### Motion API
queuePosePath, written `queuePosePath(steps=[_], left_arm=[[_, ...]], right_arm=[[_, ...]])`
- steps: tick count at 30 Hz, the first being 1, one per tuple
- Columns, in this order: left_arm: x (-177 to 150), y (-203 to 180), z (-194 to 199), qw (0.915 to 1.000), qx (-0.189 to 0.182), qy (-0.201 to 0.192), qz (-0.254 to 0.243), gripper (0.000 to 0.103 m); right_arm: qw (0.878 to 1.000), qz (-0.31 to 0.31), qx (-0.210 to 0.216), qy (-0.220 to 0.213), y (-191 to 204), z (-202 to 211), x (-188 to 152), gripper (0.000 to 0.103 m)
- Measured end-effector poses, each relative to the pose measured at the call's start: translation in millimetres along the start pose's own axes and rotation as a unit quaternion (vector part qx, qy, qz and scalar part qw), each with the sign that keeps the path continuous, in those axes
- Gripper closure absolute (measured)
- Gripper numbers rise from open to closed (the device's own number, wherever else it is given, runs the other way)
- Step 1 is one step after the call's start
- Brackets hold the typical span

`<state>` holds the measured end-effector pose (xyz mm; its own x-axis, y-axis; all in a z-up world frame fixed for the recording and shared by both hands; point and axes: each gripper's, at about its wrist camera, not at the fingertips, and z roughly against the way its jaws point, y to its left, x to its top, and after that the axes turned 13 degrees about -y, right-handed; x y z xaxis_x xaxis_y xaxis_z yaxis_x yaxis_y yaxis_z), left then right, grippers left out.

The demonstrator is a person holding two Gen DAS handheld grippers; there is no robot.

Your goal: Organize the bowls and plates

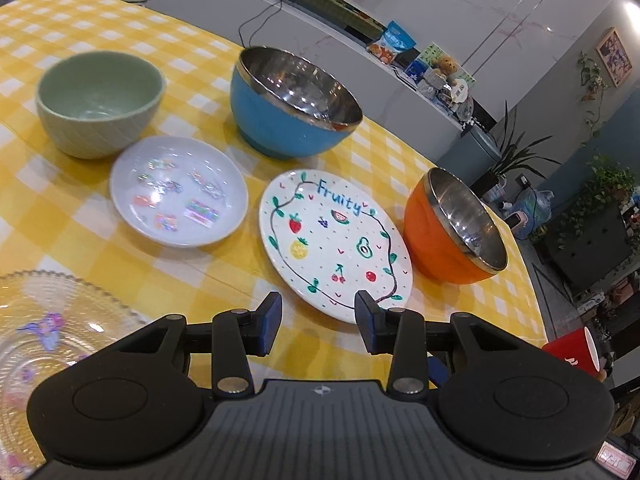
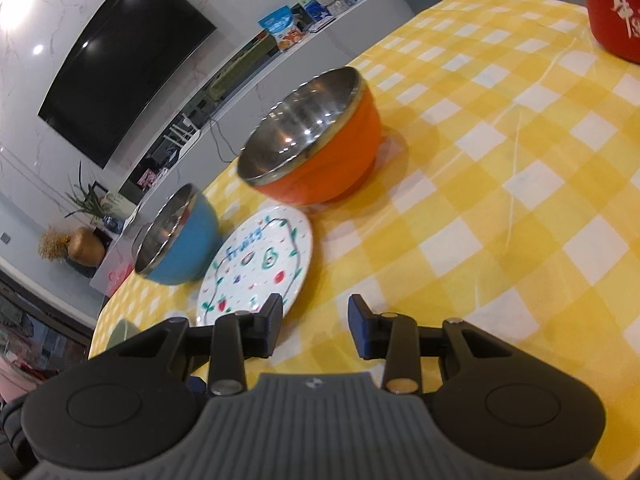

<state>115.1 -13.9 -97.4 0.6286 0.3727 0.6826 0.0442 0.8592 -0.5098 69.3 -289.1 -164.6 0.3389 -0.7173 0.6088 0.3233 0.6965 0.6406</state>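
Here, setting: I am looking over a counter (image 1: 60, 40) under a yellow checked cloth, with plates and bowls spread out and nothing stacked yet.
Left gripper (image 1: 318, 316): I am holding it partly open with nothing between the fingers, hovering over the near rim of the fruit plate (image 1: 332, 240).
Right gripper (image 2: 316, 320): I am holding it partly open too, a little narrower, and empty, over bare cloth just right of the same plate.
Plates: the fruit plate is lying between the small white plate (image 1: 178, 192) and the orange bowl (image 1: 452, 228); a clear glass plate (image 1: 44, 320) is sitting at the near left.
Bowls: the green bowl (image 1: 98, 100) and the blue bowl (image 1: 294, 100) are standing behind the plates; the orange bowl is sitting just right of the fruit plate.
Step in hand: I judge I am approaching for a first grasp, likely the fruit plate's edge.
Next move: the plate is lying flat, so I am expecting to need one finger slid under its rim.
Hard to make out: the glass plate is cut off by the frame; a red cup (image 1: 572, 352) is only partly showing; the right view is blurring the plate's pattern.
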Motion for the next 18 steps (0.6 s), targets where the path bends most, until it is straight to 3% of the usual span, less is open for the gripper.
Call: queuePosePath(steps=[13, 18], left_arm=[[4.2, 9.3, -19.8, 0.9996, 0.002, -0.010, 0.027, 0.058], [5.0, 12.4, -22.0, 0.9997, 0.013, -0.016, 0.015, 0.079]], right_arm=[[0.999, -0.026, 0.028, 0.006, 3.7, -26.8, -2.4, 0.076], [0.997, -0.059, 0.041, 0.019, -0.7, -36.0, -6.9, 0.089]])
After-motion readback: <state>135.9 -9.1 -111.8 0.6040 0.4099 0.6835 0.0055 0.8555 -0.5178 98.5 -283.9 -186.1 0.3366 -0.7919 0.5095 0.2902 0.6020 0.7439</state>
